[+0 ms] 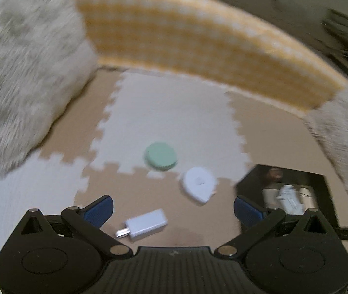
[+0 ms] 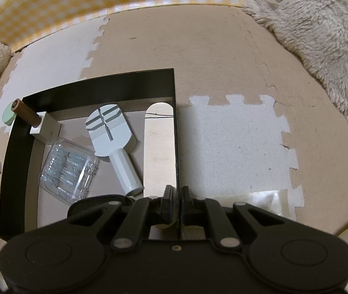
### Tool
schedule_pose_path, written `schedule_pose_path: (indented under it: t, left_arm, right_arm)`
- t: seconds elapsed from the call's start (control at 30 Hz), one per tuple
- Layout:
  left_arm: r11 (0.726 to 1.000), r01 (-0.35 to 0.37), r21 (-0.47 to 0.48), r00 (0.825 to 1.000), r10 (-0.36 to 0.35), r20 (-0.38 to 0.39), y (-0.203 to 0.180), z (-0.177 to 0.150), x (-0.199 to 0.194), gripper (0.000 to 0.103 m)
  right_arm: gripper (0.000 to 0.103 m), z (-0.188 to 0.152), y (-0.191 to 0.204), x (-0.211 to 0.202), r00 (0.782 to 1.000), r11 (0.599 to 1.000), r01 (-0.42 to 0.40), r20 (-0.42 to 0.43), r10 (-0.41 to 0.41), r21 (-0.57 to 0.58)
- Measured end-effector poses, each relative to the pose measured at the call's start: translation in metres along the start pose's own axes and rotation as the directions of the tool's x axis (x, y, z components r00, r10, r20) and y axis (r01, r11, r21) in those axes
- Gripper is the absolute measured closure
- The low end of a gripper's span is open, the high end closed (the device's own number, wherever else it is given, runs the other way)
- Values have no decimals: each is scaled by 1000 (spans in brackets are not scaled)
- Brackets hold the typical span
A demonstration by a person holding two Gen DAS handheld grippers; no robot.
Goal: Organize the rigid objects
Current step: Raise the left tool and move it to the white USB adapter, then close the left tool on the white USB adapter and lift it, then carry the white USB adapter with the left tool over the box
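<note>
The black box (image 2: 134,83) is the landmark: it sits on the foam mat (image 2: 235,142), and the right gripper (image 2: 178,203) is clamped shut on its right wall, steadying it. Outside the box, to its left, lie three loose items on the mat: a green disc (image 1: 160,156) farthest, a white teardrop case (image 1: 198,183) nearer the box, and a white charger (image 1: 145,224) nearest the left gripper (image 1: 174,208), whose jaws stand wide open and empty, with the charger lying between them.

The step in hand looks like fetching the charger. To do it well, I'd lower the open jaws square over its body, not the metal prongs, close across the flat sides, then lift clear of the box wall before carrying it in. The left view is blurred, so exact alignment is hard to judge.

Inside the box: a pale wooden board (image 2: 158,147) against the right wall, a grey tool (image 2: 111,132) with a cylindrical handle left of it, a clear plastic case (image 2: 68,170) farther left, and a white block (image 2: 45,128) holding a brown cylinder in the far left corner.
</note>
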State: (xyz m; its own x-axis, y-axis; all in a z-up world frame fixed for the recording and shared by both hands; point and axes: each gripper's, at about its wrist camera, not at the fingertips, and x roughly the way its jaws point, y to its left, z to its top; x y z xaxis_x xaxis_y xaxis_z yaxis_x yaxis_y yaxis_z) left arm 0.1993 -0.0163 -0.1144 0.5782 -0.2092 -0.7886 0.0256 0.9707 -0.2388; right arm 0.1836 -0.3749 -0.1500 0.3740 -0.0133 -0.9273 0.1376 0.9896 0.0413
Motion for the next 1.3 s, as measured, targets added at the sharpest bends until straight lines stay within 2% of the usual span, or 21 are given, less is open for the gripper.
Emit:
schedule_pose_path:
  t: [0.07, 0.17, 0.23, 0.27, 0.33, 0.4, 0.47, 0.67, 1.0, 1.3]
  left_arm:
    - [996, -38, -74, 999, 36, -29, 10, -5, 9, 0]
    - [983, -41, -181, 997, 27, -77, 20, -11, 23, 2]
    - [970, -39, -241, 994, 13, -105, 27, -15, 32, 9]
    - [964, -38, -264, 994, 9, -111, 29, -17, 35, 16]
    - [958, -52, -280, 993, 20, -116, 30, -18, 39, 25]
    - [959, -85, -270, 993, 60, -101, 28, -18, 38, 39]
    - [961, -85, -264, 994, 64, -89, 28, -17, 36, 48]
    - [973, -105, -205, 992, 88, -89, 22, -15, 40, 59]
    - [987, -135, -82, 985, 125, -120, 9, -16, 42, 56]
    - [988, -154, 12, 982, 154, -106, -1, -18, 44, 57]
  right_arm:
    - [95, 0, 0, 0, 1000, 1000, -2, 0, 2, 1]
    - [94, 1, -1, 0, 1000, 1000, -3, 0, 3, 2]
    - [94, 0, -2, 0, 1000, 1000, -3, 0, 3, 2]
    - [94, 0, -1, 0, 1000, 1000, -3, 0, 3, 2]
    - [94, 0, -1, 0, 1000, 1000, -4, 0, 4, 2]
    - [94, 0, -2, 0, 1000, 1000, -4, 0, 4, 2]
    - [94, 0, -1, 0, 1000, 1000, -3, 0, 3, 2]
    - [94, 0, -2, 0, 1000, 1000, -3, 0, 3, 2]
    - [94, 1, -1, 0, 1000, 1000, -4, 0, 4, 3]
    - [94, 1, -1, 0, 1000, 1000, -5, 0, 5, 6]
